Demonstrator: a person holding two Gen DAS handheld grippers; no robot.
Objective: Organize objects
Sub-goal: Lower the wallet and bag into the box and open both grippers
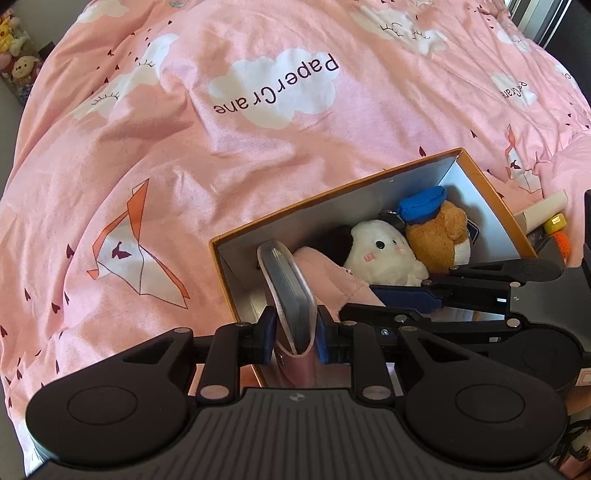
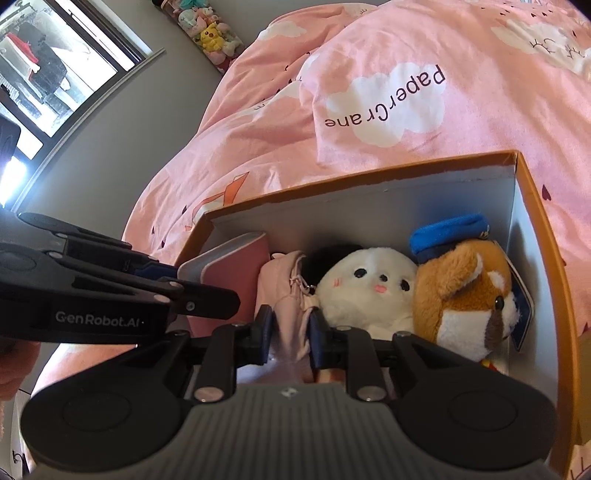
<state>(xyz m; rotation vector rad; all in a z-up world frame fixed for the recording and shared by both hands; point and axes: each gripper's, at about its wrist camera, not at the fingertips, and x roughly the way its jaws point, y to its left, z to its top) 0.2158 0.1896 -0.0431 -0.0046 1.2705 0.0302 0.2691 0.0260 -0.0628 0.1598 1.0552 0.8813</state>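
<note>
Two tongs: both work inside one orange box [image 1: 476,173] on the bed.
Bedspread [image 1: 184,155]: pink, printed with clouds and paper cranes.
Box contents: white plush [image 2: 365,288] beside brown plush [image 2: 465,291] in a blue cap.
Left tongs [image 1: 295,332]: pads flank a pink card wallet [image 1: 291,291]; contact unclear.
Right tongs [image 2: 290,332]: clenched on a pale pink pouch [image 2: 291,295].

Pink duvet [image 1: 184,155] covers the bed, creased, printed with white clouds, orange paper cranes and the words "Paper Crane". Row of small plush toys [image 2: 207,29] stands along the grey wall [image 2: 122,122] beyond the bed, a yellow one among them. Dark-framed window [image 2: 48,62] at upper left of right wrist view, bright, with dark and red shapes showing through it.
</note>
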